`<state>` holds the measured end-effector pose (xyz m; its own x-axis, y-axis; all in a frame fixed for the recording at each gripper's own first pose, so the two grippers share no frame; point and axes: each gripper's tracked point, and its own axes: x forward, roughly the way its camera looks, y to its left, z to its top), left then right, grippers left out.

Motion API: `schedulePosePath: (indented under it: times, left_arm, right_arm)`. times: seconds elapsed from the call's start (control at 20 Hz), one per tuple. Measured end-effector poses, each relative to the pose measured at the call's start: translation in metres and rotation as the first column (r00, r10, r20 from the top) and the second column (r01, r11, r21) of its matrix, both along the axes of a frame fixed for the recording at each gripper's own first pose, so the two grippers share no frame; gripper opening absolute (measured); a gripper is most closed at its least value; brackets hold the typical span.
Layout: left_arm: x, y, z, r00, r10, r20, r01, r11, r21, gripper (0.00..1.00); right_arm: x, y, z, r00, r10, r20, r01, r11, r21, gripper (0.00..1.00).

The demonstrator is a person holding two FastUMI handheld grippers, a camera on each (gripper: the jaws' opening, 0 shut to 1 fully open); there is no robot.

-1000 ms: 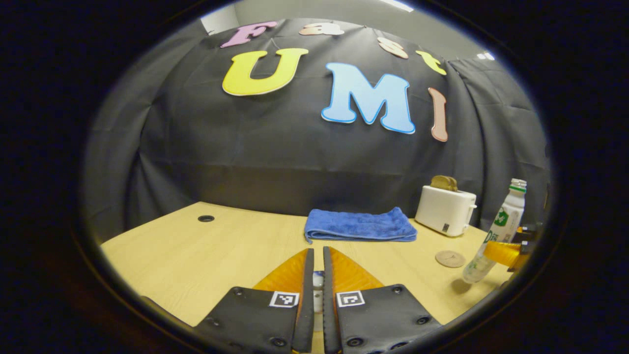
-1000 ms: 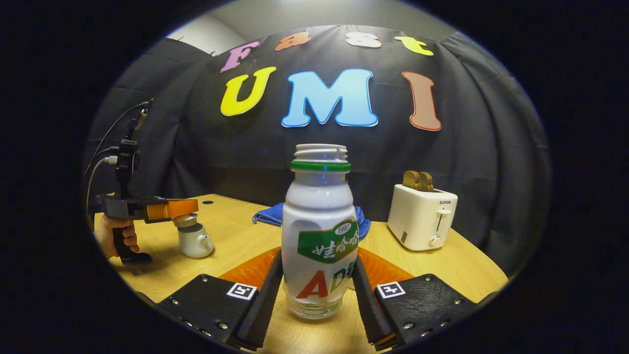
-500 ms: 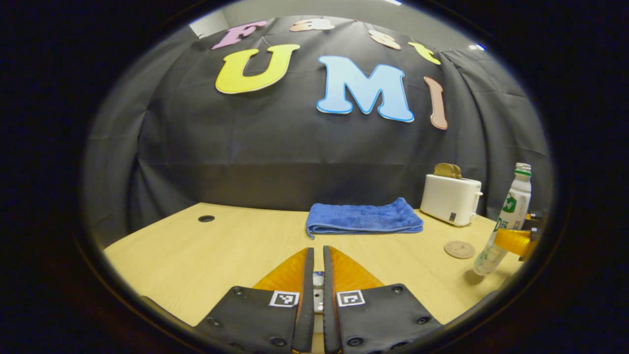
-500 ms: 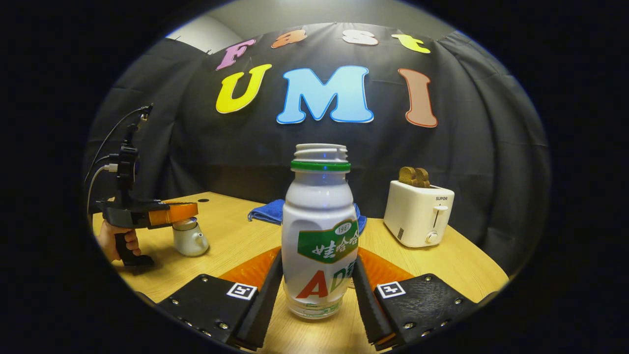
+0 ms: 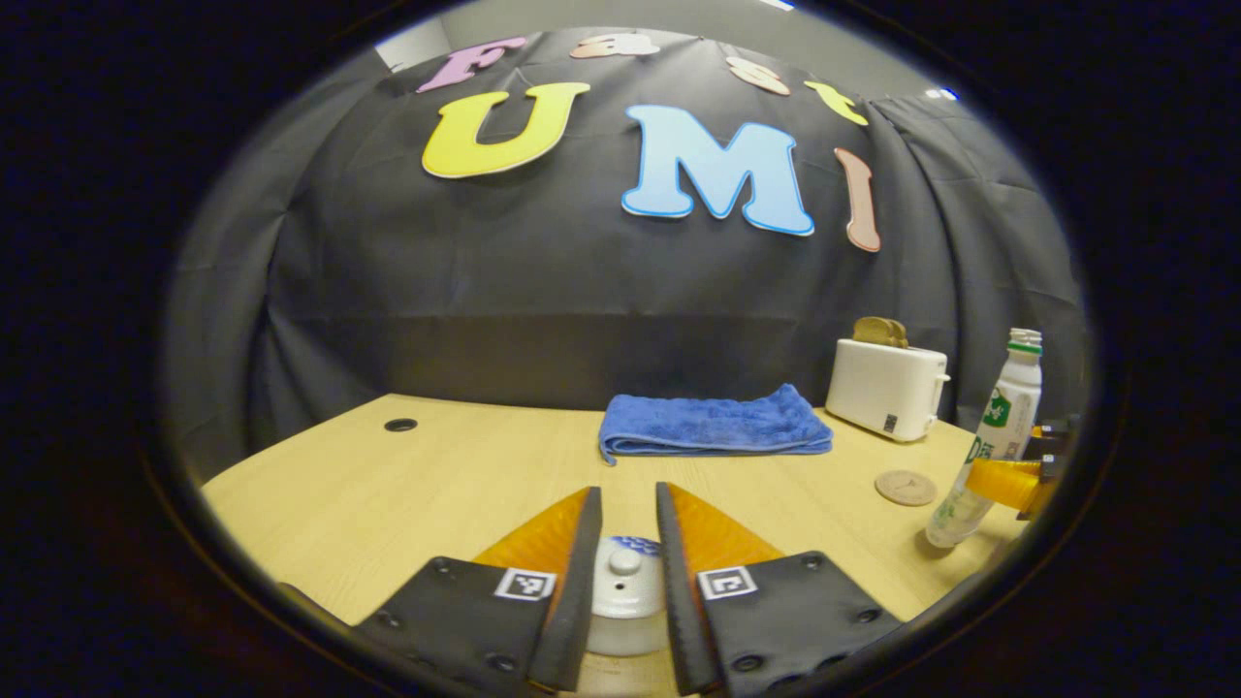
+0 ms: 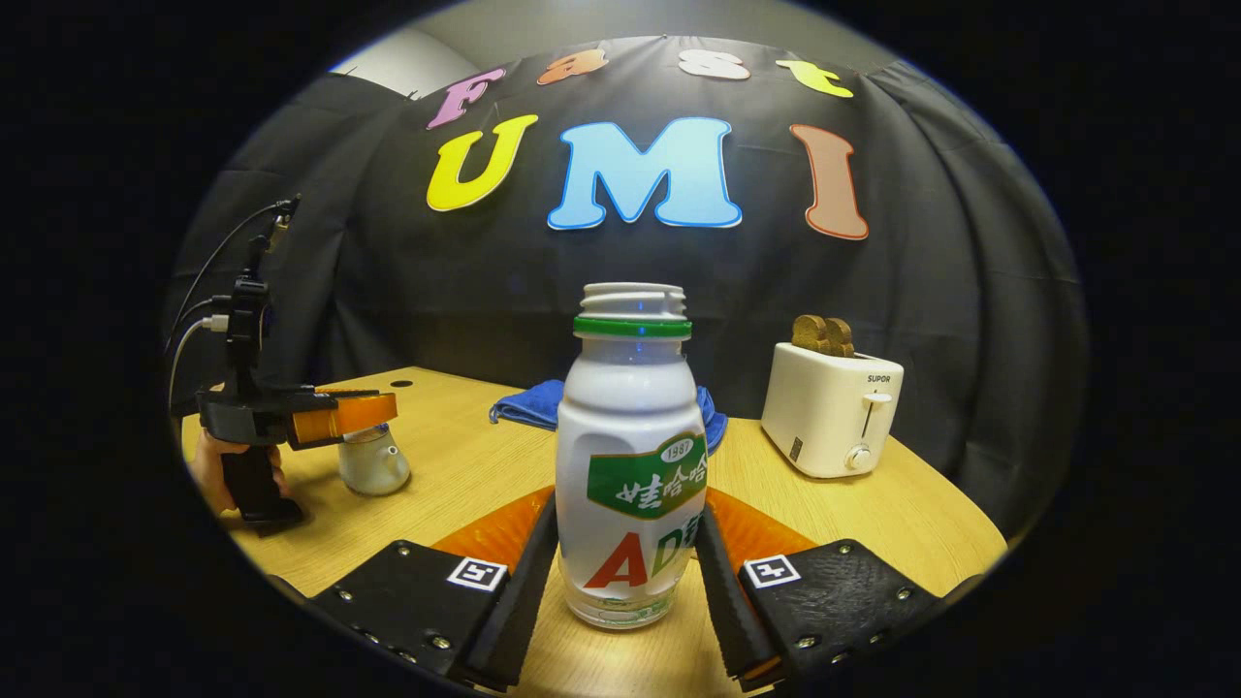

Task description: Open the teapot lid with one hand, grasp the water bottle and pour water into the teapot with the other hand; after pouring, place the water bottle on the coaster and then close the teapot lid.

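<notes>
So, quick rundown of where everything sits:

Left hand-held gripper (image 5: 625, 572): fingers are parted, with the teapot lid (image 5: 625, 582) sitting in the gap between them. Can't tell whether either finger touches the lid knob; there looks to be space on both sides. In the right gripper view it's over at the far left (image 6: 373, 412), held by a hand (image 6: 208, 465) on its pistol grip, hovering right above the teapot.

Teapot (image 6: 373, 465): small pale pot on the counter (image 6: 465, 456), spout pointing toward the middle of the counter, lid on top of it.

Right hand-held gripper (image 6: 625, 572): clamped on the water bottle (image 6: 630, 465), one finger pressed on each side of its lower body. In the left gripper view it's at the far right (image 5: 1008, 480), gripping the bottle (image 5: 989, 436).

Water bottle: upright-ish, cap off, neck open, green ring under the threads. In the left gripper view it leans a bit and a shadow sits below its base, so it seems to be just off the counter, but hard to be sure.

Coaster (image 5: 906, 487): round, flat on the counter, just beside the bottle, nothing on it.

Blue towel (image 5: 715, 432): folded, at the back of the counter.

Toaster (image 6: 831, 417): white, bread slices poking out the top, back right.
</notes>
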<state>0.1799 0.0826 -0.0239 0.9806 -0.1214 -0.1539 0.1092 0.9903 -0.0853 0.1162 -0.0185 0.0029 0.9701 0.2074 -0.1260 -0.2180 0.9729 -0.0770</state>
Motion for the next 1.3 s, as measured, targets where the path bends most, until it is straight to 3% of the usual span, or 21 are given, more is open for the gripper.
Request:
schedulePosePath:
  times: [0.2,0.3,0.4,0.5,0.65,0.8,1.0,1.3]
  left_arm:
    - [-0.010,0.004,0.018,0.998,0.016,0.063,-0.016,1.000,0.007,0.87]
    - [-0.024,-0.011,0.041,0.989,-0.048,0.140,0.055,0.997,-0.046,0.96]
    - [-0.039,-0.025,0.070,0.965,-0.112,0.239,0.130,0.989,-0.064,0.98]
    - [-0.052,-0.024,0.098,0.934,-0.124,0.334,0.148,0.988,-0.047,0.97]
    - [-0.065,-0.027,0.113,0.908,-0.144,0.392,0.174,0.984,-0.040,0.97]
    - [-0.062,-0.022,0.110,0.915,-0.140,0.379,0.179,0.981,-0.069,0.97]
    - [-0.056,-0.011,0.106,0.925,-0.110,0.363,0.160,0.981,-0.109,0.97]
    - [-0.052,-0.013,0.099,0.932,-0.116,0.343,0.160,0.982,-0.102,0.97]
  right_arm:
    - [0.006,-0.013,0.005,0.999,-0.043,0.027,0.043,0.999,0.010,0.74]
    - [0.014,-0.027,0.008,0.994,-0.098,0.049,0.099,0.995,-0.021,0.74]
    - [0.027,-0.035,0.015,0.987,-0.134,0.086,0.139,0.989,-0.056,0.74]
    - [0.041,-0.049,0.018,0.978,-0.180,0.108,0.189,0.978,-0.083,0.74]
    - [0.065,-0.066,0.012,0.971,-0.231,0.055,0.231,0.973,0.009,0.74]
    - [0.089,-0.072,0.016,0.974,-0.223,0.032,0.220,0.971,0.092,0.74]
    - [0.115,-0.068,0.010,0.980,-0.197,0.013,0.196,0.978,0.069,0.74]
    - [0.116,-0.072,0.000,0.978,-0.205,-0.020,0.206,0.977,0.046,0.74]
